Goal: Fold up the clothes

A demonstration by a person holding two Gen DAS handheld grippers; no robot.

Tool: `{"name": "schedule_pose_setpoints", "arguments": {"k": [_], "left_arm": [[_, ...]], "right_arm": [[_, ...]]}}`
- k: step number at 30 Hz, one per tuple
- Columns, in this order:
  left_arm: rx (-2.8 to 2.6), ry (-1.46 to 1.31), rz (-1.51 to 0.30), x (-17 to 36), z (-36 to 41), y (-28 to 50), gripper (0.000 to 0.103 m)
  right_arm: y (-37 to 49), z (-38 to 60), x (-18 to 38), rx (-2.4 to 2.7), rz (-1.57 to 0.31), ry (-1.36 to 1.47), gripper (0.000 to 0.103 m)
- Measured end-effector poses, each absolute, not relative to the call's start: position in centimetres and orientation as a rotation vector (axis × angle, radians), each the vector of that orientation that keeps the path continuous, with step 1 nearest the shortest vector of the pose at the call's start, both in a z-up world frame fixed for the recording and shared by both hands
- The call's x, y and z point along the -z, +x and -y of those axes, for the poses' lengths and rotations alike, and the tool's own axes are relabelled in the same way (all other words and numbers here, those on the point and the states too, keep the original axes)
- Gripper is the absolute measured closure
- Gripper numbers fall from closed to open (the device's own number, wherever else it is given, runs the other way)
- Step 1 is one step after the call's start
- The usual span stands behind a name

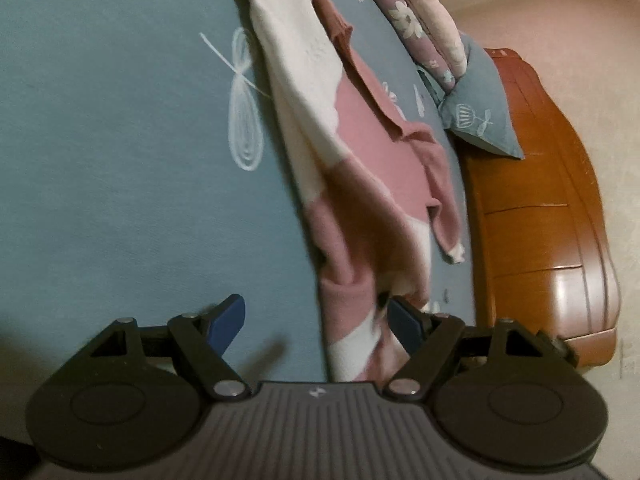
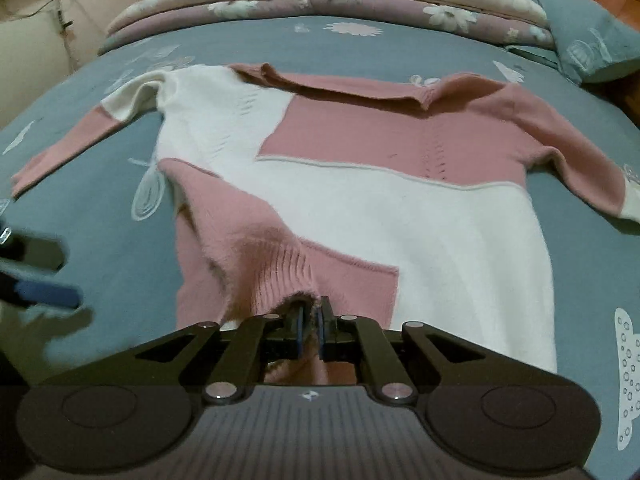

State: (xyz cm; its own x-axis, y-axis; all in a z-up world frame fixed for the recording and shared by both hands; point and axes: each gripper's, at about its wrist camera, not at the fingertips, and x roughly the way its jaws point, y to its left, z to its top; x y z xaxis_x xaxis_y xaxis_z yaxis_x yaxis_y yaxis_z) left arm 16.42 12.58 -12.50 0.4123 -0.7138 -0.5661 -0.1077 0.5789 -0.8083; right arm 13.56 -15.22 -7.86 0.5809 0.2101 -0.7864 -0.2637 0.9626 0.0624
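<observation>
A pink and white knit sweater (image 2: pixel 360 208) lies spread on the blue bedsheet (image 2: pixel 100 240), sleeves out to both sides. My right gripper (image 2: pixel 311 330) is shut on the sweater's ribbed pink hem, which bunches up between the blue pads. In the left wrist view the same sweater (image 1: pixel 360 184) runs from the top down to the gripper. My left gripper (image 1: pixel 318 320) is open, with its right finger against the sweater's edge and its left finger over bare sheet. In the right wrist view the left gripper (image 2: pixel 44 292) shows blurred at the far left edge.
Folded floral quilts (image 2: pixel 320 0) and a blue pillow (image 2: pixel 592 40) lie at the head of the bed. A wooden bed frame (image 1: pixel 540 220) borders the mattress on the right in the left wrist view, with pale floor (image 1: pixel 600 80) beyond.
</observation>
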Motion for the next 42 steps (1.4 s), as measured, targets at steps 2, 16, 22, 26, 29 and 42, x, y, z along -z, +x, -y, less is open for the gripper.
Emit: {"name": "schedule_pose_setpoints", "arguments": {"k": [2, 16, 22, 26, 29, 42], "left_arm": [[0.465, -0.933, -1.088, 12.4, -12.0, 17.2, 0.025], [0.484, -1.023, -1.066, 13.7, -7.6, 21.2, 0.026], [0.409, -0.998, -0.978, 13.1, -7.3, 20.1, 0.05], [0.414, -0.995, -0.956, 12.9, -7.0, 20.1, 0.056], [0.422, -0.985, -0.976, 13.1, -6.4, 20.4, 0.063], [0.311, -0.866, -0.931, 10.4, -10.2, 17.8, 0.096]], "right_arm": [[12.7, 15.1, 7.8, -0.296, -0.902, -0.074, 0.09], [11.4, 16.2, 8.0, -0.356, -0.899, -0.04, 0.078], [10.6, 16.0, 7.7, -0.351, -0.875, -0.064, 0.066], [9.8, 15.8, 7.5, -0.367, -0.858, -0.079, 0.062], [9.4, 15.6, 7.5, -0.378, -0.848, -0.084, 0.058], [7.8, 17.0, 6.0, -0.349, -0.794, -0.091, 0.049]]}}
